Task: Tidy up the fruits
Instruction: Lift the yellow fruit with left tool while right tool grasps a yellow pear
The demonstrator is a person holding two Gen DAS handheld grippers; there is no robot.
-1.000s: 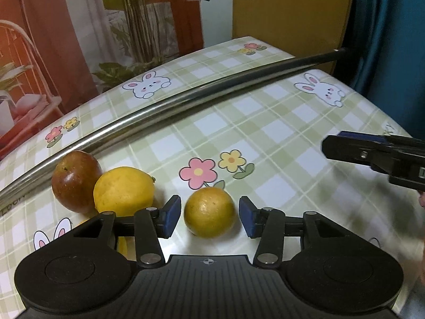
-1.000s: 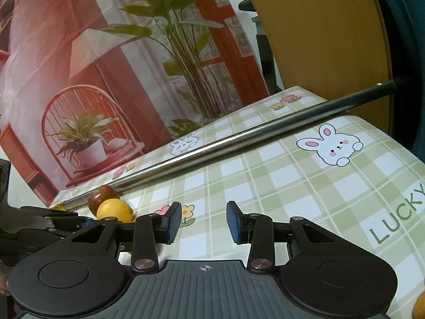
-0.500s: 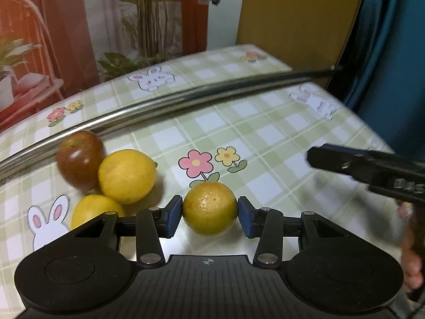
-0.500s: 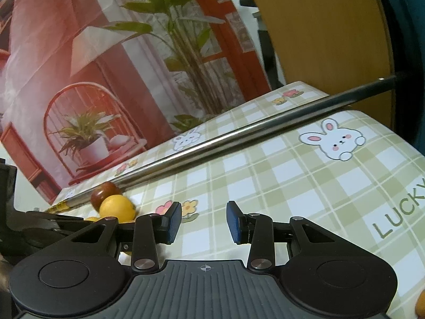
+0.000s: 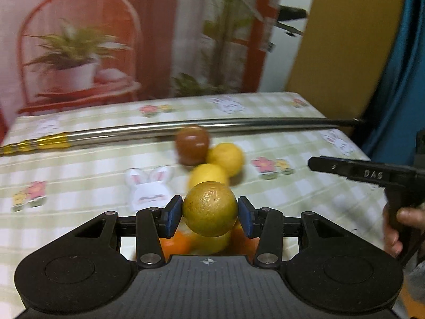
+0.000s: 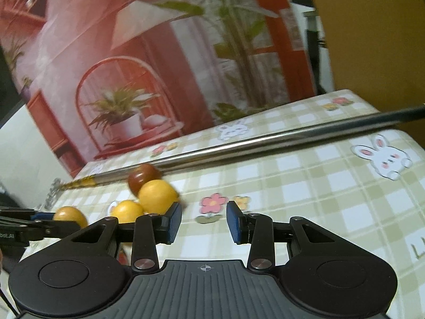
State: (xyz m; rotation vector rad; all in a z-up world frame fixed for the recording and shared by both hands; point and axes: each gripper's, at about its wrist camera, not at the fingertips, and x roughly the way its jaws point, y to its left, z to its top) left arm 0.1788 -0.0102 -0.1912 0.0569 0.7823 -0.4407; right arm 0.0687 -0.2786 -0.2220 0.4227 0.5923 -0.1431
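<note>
My left gripper is shut on a dull yellow-green orange and holds it above the table. Beyond it on the checked cloth lie a red-brown apple and two yellow lemons, touching each other. More orange and yellow fruit shows below the held orange, mostly hidden. My right gripper is open and empty, to the right of the fruit cluster. In the right wrist view the apple, the lemons and the held orange lie at left.
A steel rod lies across the far side of the table. The right gripper's black body and a hand reach in at the right of the left wrist view. A printed backdrop stands behind the table.
My left gripper has closed on the orange, lifted it off the table and swung left, so the other fruit now lies ahead of it. The right gripper has shifted slightly.
</note>
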